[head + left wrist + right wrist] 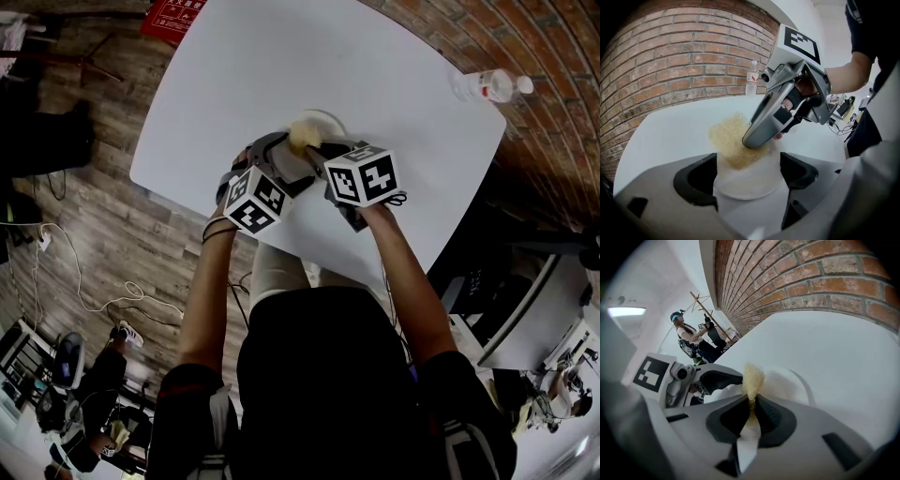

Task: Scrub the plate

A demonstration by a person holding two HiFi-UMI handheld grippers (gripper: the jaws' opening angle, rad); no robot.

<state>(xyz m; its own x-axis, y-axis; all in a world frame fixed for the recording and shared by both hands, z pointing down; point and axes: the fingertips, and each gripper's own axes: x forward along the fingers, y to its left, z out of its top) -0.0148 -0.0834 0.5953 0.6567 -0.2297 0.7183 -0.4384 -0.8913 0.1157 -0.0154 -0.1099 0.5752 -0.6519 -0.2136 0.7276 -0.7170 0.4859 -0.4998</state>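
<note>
A small white plate (323,120) lies on the white table (394,75). My left gripper (747,174) holds it from the near side, its two dark jaws against the plate's (750,180) left and right edges. My right gripper (751,401) is shut on a yellow scouring sponge (753,377), with the plate (790,386) just beyond it. In the left gripper view the sponge (727,139) is pressed flat on the plate's far half under the right gripper (757,138). From the head view the sponge (303,134) shows on the plate's left part, between both grippers.
A clear water bottle (489,86) lies near the table's far right corner, by the brick wall (670,61). The table's near edge (281,246) runs just under the marker cubes. A person (688,339) stands far off in the room.
</note>
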